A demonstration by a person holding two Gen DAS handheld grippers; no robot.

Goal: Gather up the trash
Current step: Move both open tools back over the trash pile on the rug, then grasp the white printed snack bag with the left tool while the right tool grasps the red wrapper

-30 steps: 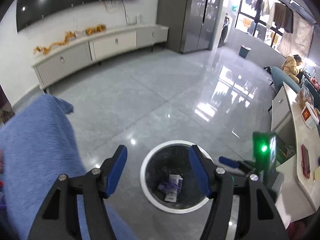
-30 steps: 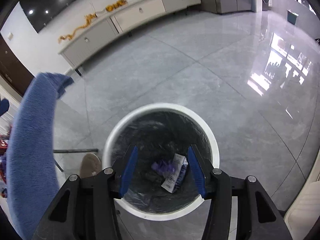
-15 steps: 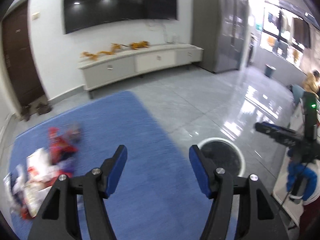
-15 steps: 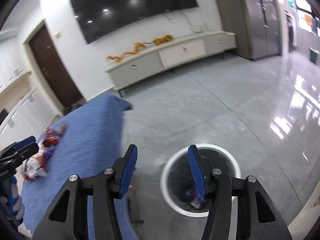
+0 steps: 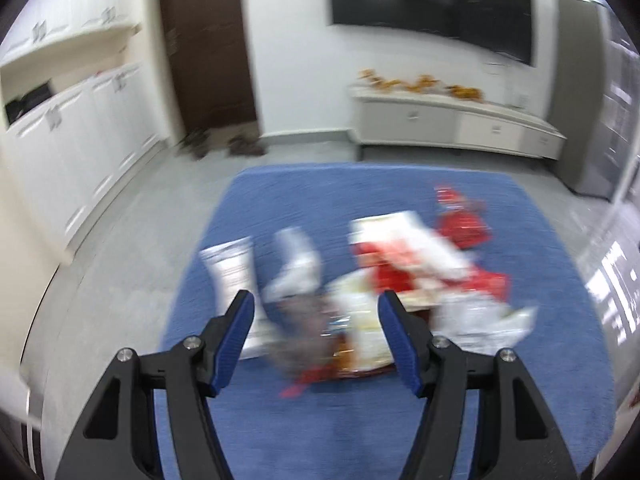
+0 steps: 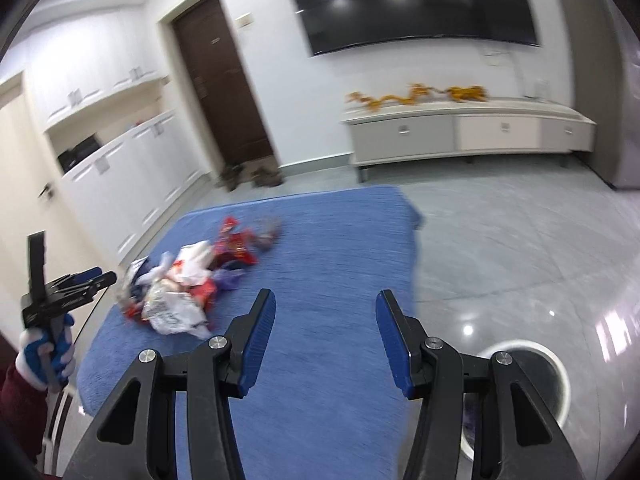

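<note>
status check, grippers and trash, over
Left gripper open, empty. Right gripper open, empty. Trash pile on blue cloth; bin lower right. Nothing in the way.

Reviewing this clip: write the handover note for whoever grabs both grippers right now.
Left gripper: open, empty, aimed down at the trash pile.
Right gripper: open, empty, over the blue cloth.
Pile of wrappers lies on the cloth, to the right gripper's left. Trash bin stands on the floor past the cloth's right edge.
Done: some scraps can be glimpsed in the bin.
Left: most of the pile; pick a wrapper, carry it to the bin, repeat.
</note>
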